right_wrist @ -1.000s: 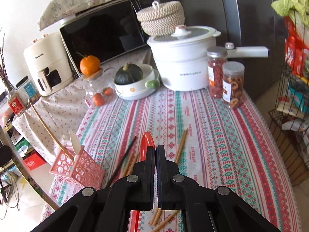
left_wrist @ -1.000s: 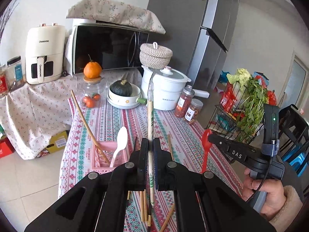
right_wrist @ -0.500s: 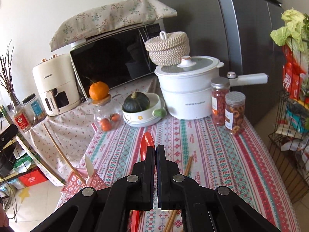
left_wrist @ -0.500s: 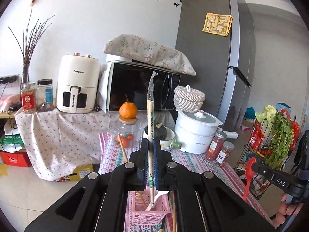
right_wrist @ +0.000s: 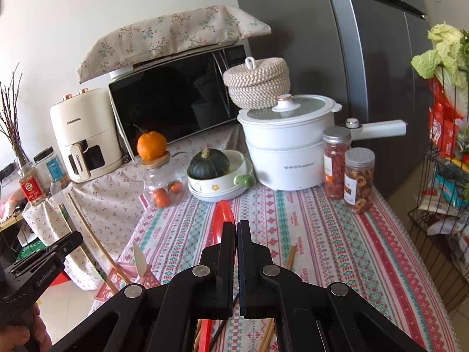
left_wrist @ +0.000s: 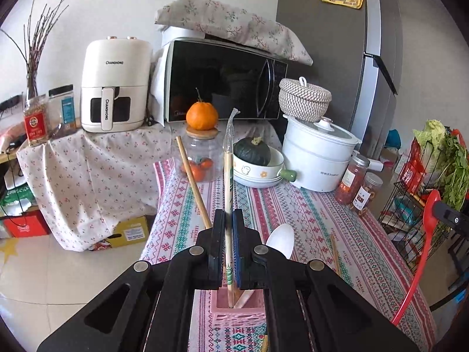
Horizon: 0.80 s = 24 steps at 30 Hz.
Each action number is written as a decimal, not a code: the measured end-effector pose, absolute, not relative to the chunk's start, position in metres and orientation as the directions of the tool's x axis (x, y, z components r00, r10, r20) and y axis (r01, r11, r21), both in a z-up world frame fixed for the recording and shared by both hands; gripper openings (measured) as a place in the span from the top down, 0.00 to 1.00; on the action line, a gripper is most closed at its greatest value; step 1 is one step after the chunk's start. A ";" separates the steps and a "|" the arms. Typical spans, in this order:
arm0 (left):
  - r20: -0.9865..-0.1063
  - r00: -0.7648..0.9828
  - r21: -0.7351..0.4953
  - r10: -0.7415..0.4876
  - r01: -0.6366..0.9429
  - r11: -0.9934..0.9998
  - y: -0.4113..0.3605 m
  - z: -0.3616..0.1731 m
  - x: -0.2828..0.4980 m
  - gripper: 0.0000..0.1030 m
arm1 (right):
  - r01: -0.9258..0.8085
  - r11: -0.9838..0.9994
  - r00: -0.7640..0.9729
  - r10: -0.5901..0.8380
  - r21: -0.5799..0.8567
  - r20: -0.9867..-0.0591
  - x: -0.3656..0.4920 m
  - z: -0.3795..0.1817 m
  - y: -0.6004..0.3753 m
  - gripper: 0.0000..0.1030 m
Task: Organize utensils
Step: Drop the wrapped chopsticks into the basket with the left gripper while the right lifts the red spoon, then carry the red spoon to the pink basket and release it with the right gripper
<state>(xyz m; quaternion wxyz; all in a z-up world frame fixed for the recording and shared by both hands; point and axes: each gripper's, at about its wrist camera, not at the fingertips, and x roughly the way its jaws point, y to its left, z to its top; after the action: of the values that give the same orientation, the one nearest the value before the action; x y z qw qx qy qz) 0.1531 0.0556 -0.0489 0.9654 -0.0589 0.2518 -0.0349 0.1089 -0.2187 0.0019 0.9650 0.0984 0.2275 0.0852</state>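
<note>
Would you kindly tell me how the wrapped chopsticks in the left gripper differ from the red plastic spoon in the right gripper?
The pale wrapped chopsticks are straight, thin sticks in a clear sleeve; the red plastic spoon is glossy with a broad bowl. The chopsticks' lower end already reaches into the pink slotted basket; the spoon hangs off to the side, away from it. Both are pinched upright between shut jaws, left gripper and right gripper.

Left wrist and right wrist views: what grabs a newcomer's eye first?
The left claw is shut on wrapped chopsticks held upright, their lower end in the pink basket at the table's near edge, beside a white spoon. The right claw grips a bright red spoon over the patterned tablecloth. Behind stand a microwave and a white pot.
</note>
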 end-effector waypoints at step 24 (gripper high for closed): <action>-0.720 0.682 -0.213 -0.130 -0.039 0.976 0.103 -0.060 0.126 0.25 | -0.118 0.949 0.947 0.195 0.291 -0.254 0.116 0.025 -0.126 0.99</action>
<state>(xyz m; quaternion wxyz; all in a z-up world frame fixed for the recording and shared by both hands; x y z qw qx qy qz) 0.1262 0.1025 -0.0604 0.9109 -0.1059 0.3981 -0.0249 0.1156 -0.1262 0.0254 0.9772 0.1374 0.1410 0.0800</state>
